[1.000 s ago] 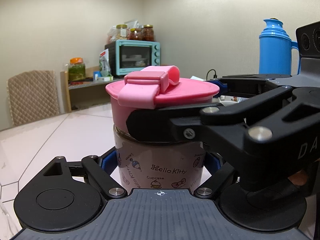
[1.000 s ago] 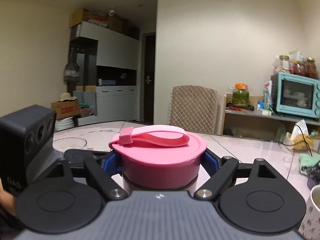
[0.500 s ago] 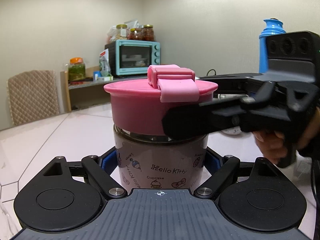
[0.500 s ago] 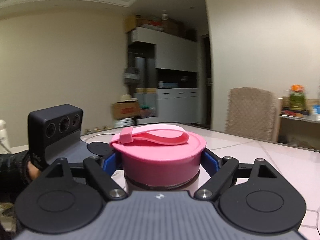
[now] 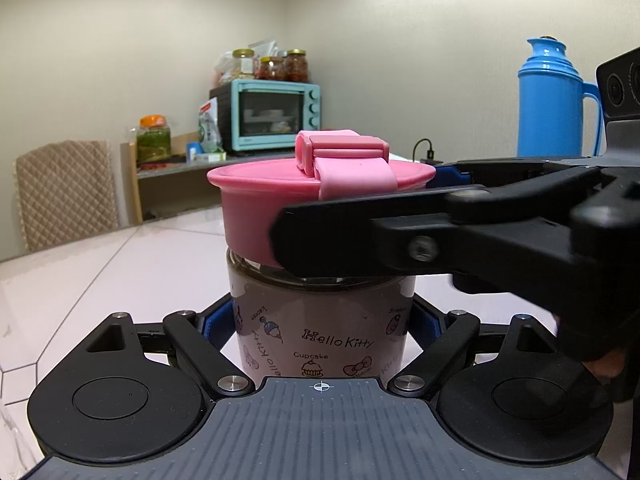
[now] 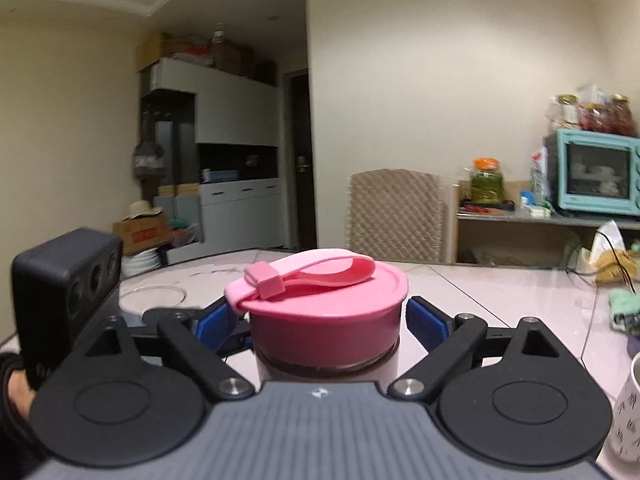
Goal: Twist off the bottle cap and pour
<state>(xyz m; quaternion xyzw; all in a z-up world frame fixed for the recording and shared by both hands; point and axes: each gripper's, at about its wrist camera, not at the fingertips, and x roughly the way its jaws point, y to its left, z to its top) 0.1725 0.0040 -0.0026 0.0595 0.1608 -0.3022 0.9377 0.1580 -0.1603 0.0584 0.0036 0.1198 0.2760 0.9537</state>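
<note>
A Hello Kitty bottle (image 5: pixel 320 320) with dark liquid stands on the pale table. My left gripper (image 5: pixel 320 324) is shut on its body, blue pads against both sides. The pink cap (image 5: pixel 276 204) with a strap loop sits on top. My right gripper (image 6: pixel 324 320) is around the cap (image 6: pixel 324 308) from the right; its blue pads (image 6: pixel 426 320) stand slightly off the cap's sides, so it looks open. In the left wrist view its black finger (image 5: pixel 360 236) crosses in front of the cap.
A blue thermos (image 5: pixel 556 96) stands at the back right. A patterned mug (image 6: pixel 630 412) is at the right edge and a glass bowl (image 6: pixel 152 296) at the far left. A green cloth (image 6: pixel 624 308), tissue and cable lie to the right.
My right gripper swung around the cap leftward, then back toward its first heading. Its pads now stand off the cap. The strap has turned relative to the bottle. The left gripper held still.
</note>
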